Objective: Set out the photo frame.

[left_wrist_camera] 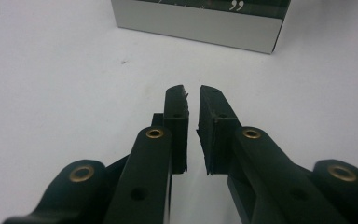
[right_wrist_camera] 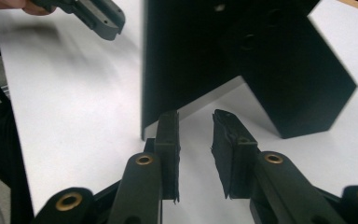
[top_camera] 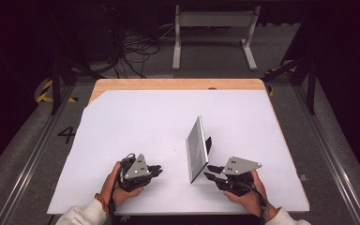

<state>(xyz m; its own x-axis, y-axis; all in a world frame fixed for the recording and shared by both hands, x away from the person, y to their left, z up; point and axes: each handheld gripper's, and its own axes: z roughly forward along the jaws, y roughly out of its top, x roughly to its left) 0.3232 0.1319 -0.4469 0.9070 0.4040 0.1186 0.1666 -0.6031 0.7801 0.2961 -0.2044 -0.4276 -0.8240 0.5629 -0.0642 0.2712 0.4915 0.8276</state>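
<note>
Picture frame (top_camera: 197, 149): standing propped at table (top_camera: 136, 112) centre. Left hand-held gripper (top_camera: 157, 170) lying at its 9 o'clock, jaws slightly apart, empty; right hand-held gripper (top_camera: 209, 171) sitting at 4 o'clock, jaws apart, empty.

upright picture frame (top_camera: 197, 149) between hand-held grippers, bare white table (top_camera: 140, 122) around

Black tongs (top_camera: 158, 171) with brass rivets, grey three-cornered plates, white sleeves (top_camera: 82, 216), beaded wristband (top_camera: 101, 201).

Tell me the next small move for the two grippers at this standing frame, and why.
Probably ease the right gripper forward to the picture frame, jaws wider. It points at the frame's dark back, near the stand, with nothing between its jaws. The left gripper, jaws nearly together, is farther off.
</note>
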